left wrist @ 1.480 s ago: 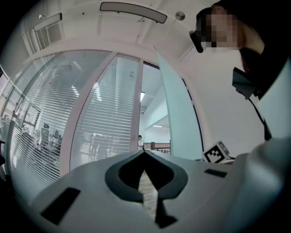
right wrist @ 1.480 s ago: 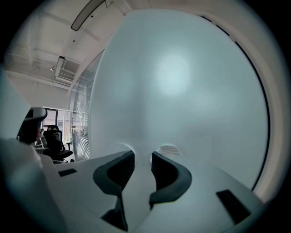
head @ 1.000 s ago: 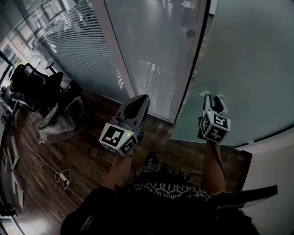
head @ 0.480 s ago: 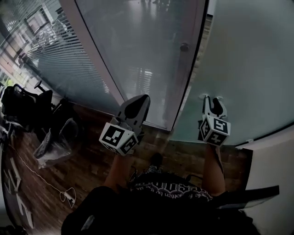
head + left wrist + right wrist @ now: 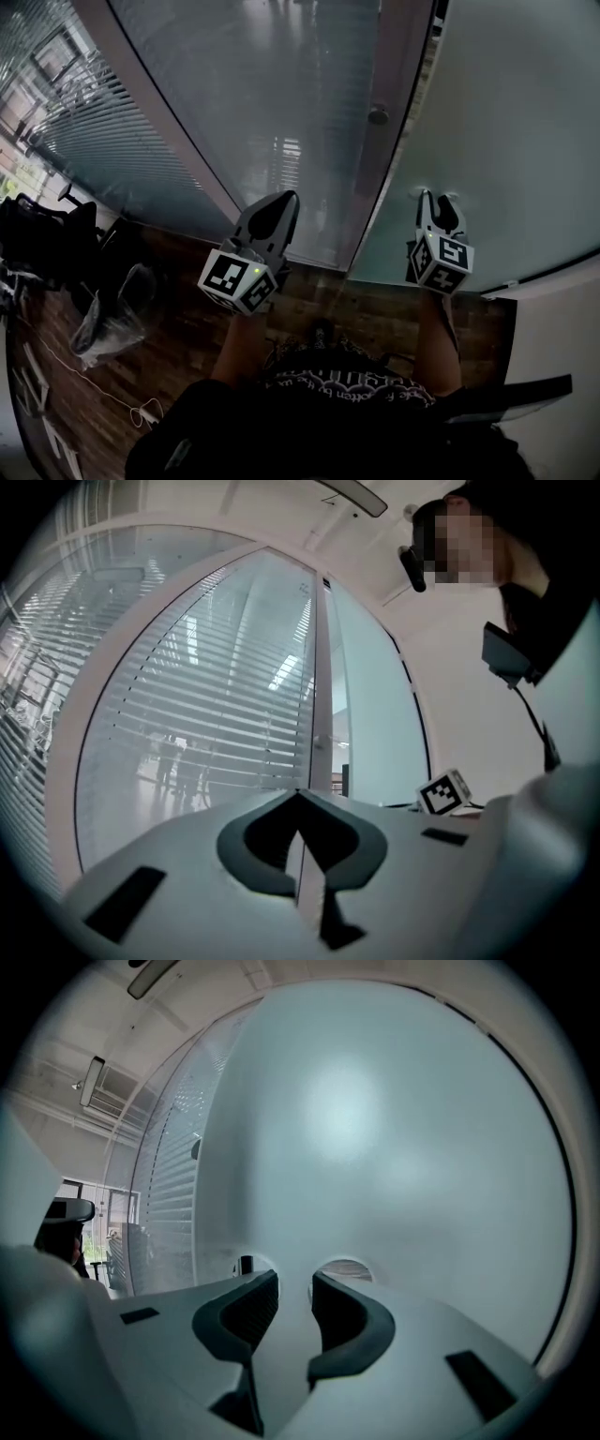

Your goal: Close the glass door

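Right gripper (image 5: 438, 198) at glass door (image 5: 511, 122), edge near frame (image 5: 371, 169)

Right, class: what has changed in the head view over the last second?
The glass door has swung further shut before the open right claw, narrowing the gap at its edge; the chairs have slid toward the view's left edge. The left claw stays shut.

Found glass door (image 5: 506, 122) at right, glazed partition (image 5: 272, 84) left of it, chair (image 5: 42, 244) and bag (image 5: 117, 314) on floor (image 5: 178, 352) far left.
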{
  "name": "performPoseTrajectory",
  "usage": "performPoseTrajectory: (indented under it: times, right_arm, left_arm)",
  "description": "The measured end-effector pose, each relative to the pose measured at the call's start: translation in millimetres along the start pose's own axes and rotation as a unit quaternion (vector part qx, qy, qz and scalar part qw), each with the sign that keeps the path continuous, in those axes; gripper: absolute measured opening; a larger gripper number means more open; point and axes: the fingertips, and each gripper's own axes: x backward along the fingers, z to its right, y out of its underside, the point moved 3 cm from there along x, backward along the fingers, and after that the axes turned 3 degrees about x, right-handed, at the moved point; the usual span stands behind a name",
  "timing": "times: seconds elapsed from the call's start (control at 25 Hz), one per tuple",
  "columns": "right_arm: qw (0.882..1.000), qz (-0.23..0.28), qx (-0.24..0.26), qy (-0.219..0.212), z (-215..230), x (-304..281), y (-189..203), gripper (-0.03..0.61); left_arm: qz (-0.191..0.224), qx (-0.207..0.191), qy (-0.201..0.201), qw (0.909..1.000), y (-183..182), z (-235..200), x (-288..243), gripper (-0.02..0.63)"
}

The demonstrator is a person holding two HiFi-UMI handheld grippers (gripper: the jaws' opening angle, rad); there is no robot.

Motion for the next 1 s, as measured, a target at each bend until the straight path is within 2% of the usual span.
performPoseTrajectory:
  times: [0.32,0.52,0.72,0.84,1.0]
  right_arm:
    - [1.0,0.003,0.009,0.012,9.2,-25.9,-1.6,0.114]
    - [1.0,0.002,0.007,0.013,13.7,-37.4,-2.6,0.114]
    - [1.0,-0.007,0.007,0.024,17.7,-44.5,-4.8,0.114]
    - [1.0,-0.001,0.007,0.026,19.6,-51.0,-3.6,0.114]
    - [1.0,-0.006,0.006,0.029,19.1,-56.3,-6.3,0.114]
  left_arm:
    - [0.004,-0.012,0.021,0.9997,-5.9,-7.3,-24.6,0.002]
    - [0.007,-0.002,0.031,0.9995,-7.6,-6.4,-35.3,0.002]
    - [0.001,-0.011,0.037,0.9993,-5.0,-8.2,-39.7,0.002]
    - [0.001,0.0,0.032,0.9995,-4.9,-11.3,-41.7,0.002]
    - [-0.001,-0.004,0.034,0.9994,-3.6,-17.2,-42.4,0.002]
